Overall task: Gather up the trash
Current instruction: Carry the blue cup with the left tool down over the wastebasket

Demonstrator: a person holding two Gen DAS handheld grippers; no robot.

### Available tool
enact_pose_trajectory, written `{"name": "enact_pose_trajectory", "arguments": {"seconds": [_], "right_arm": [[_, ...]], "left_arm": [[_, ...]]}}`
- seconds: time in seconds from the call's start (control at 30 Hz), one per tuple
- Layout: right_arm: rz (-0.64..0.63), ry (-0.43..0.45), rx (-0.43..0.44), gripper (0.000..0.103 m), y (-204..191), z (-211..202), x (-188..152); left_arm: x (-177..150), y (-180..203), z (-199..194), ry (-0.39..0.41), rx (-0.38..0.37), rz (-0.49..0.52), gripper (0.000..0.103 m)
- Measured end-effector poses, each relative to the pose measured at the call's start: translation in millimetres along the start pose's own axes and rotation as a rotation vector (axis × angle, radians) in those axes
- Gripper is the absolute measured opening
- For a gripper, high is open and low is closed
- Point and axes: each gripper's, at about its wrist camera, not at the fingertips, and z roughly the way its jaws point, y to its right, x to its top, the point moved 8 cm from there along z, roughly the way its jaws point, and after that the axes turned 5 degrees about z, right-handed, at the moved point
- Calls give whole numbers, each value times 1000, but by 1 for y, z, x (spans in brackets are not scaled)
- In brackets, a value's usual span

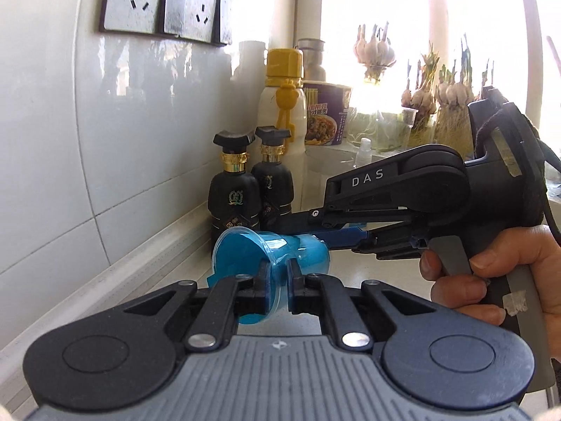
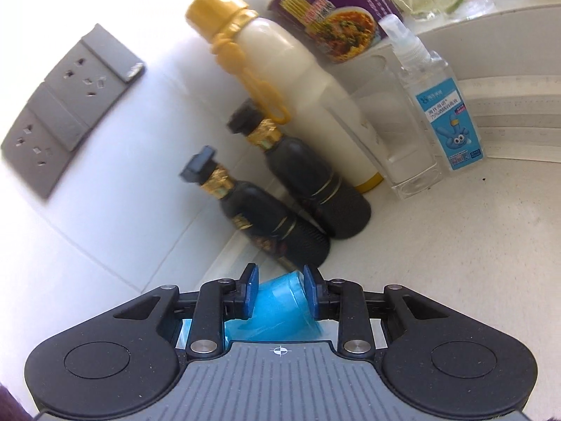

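Both tongs grip one thin blue-tinted plastic cup, held above the pale speckled counter: the left tongs pinch its rim, the right tongs squeeze its base. Pulling apart could crush it or knock the two black bottles nearby.

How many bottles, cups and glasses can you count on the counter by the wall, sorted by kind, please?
Black bottles: 2
White bottle with yellow cap: 1
Clear spray bottle: 1
Instant noodle cup: 1
Empty glass: 1
Blue plastic cup: 1
Total: 7
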Motion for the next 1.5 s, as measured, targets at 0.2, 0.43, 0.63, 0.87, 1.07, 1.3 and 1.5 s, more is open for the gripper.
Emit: {"name": "enact_pose_trajectory", "arguments": {"seconds": [0.2,0.43,0.63,0.87,1.07,1.3,1.5], "right_arm": [[-35,-25,21,27,-36,-35,-19],[-51,-72,59,27,-70,-72,-51],[-53,-131,124,24,-94,-98,-80],[-156,-157,142,23,-130,-123,-110],[-200,-179,146,25,-139,-135,-123],[-261,-217,104,32,-140,-141,-150],[-329,-313,137,32,-161,-137,-207]], "left_arm": [[8,10,-47,17,19,-10,7],[9,24,-103,34,47,-33,4],[7,32,-138,32,74,-33,3],[-11,29,-167,34,102,-93,3],[-32,22,-189,29,100,-139,3],[-52,15,-219,38,120,-187,3],[-76,5,-257,29,169,-186,2]]}}
